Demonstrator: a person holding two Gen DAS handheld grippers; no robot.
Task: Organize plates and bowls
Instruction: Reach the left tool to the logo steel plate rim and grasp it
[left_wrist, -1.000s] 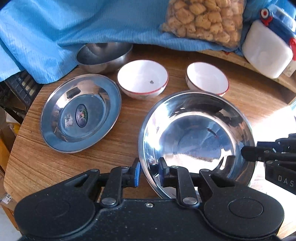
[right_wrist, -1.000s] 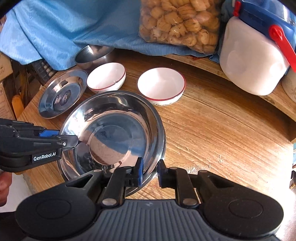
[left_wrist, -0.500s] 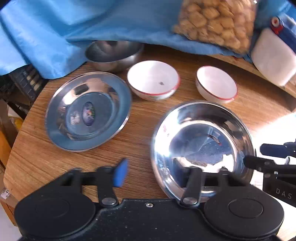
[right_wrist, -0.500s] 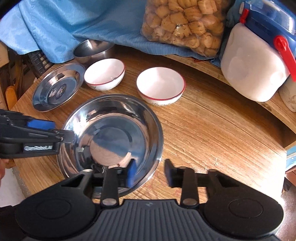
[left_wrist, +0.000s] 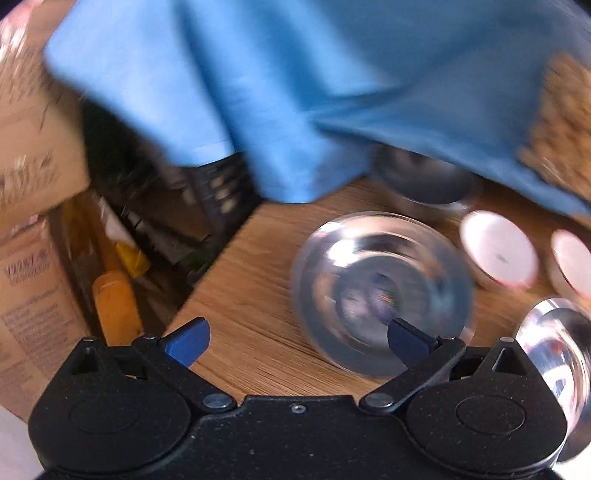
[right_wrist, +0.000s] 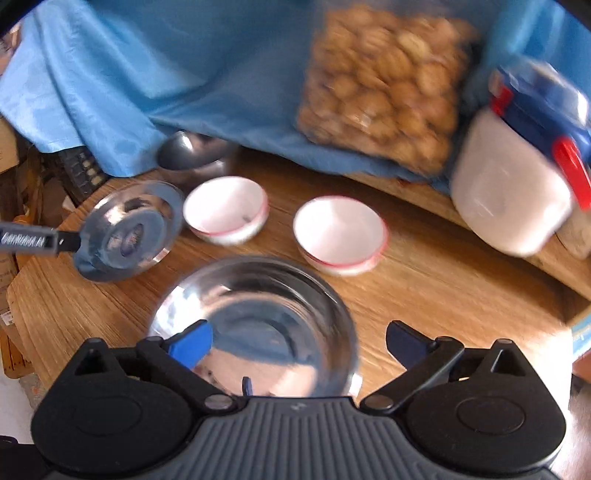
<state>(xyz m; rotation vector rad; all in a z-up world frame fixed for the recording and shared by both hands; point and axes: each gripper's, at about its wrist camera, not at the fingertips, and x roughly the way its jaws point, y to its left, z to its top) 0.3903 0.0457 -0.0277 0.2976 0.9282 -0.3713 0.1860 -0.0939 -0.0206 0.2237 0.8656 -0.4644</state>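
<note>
A large steel bowl rests on the wooden table, right in front of my right gripper. Its jaws are opening wide; the bowl's near rim lies between them, untouched. My left gripper is opening too, over the table's left part, with its right finger in front of a shallow steel plate and no grip on it. One left-gripper finger shows at that plate's left rim. Two red-rimmed white bowls stand behind, and a small steel bowl sits under the cloth's edge.
A blue cloth hangs across the back. A bag of snacks and a white container with a blue lid stand at the back right. The table's left edge drops off to cardboard boxes and clutter.
Both grippers let go of the large steel bowl's rim and opened wide. The left one swung left toward the steel plate; the right one drew back a little.
</note>
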